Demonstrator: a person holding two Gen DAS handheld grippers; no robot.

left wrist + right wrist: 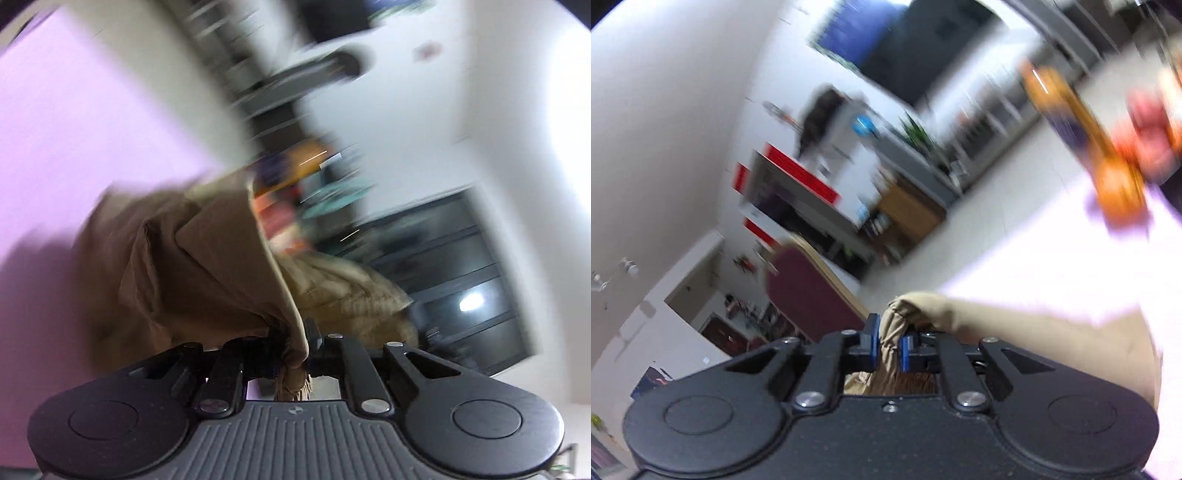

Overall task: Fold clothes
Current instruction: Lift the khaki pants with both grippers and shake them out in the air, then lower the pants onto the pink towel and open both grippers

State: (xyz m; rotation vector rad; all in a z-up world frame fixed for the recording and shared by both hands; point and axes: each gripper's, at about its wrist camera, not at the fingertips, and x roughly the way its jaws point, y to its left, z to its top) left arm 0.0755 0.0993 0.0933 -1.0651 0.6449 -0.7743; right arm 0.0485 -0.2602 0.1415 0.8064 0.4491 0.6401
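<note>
A tan garment (207, 258) hangs bunched from my left gripper (295, 339), which is shut on its edge and holds it above the pink surface (74, 147). A padded beige part of it (343, 291) droops to the right. In the right wrist view my right gripper (888, 347) is shut on another edge of the same tan garment (1015, 325), which stretches off to the right over the pink surface (1052, 266). Both views are tilted and blurred.
A heap of colourful clothes (288, 206) lies beyond the garment, and it shows as orange and red cloth (1108, 158) in the right wrist view. A dark cabinet (443, 266) stands at the right. Shelves, a red-and-white box (798, 181) and a maroon board (809, 295) stand behind.
</note>
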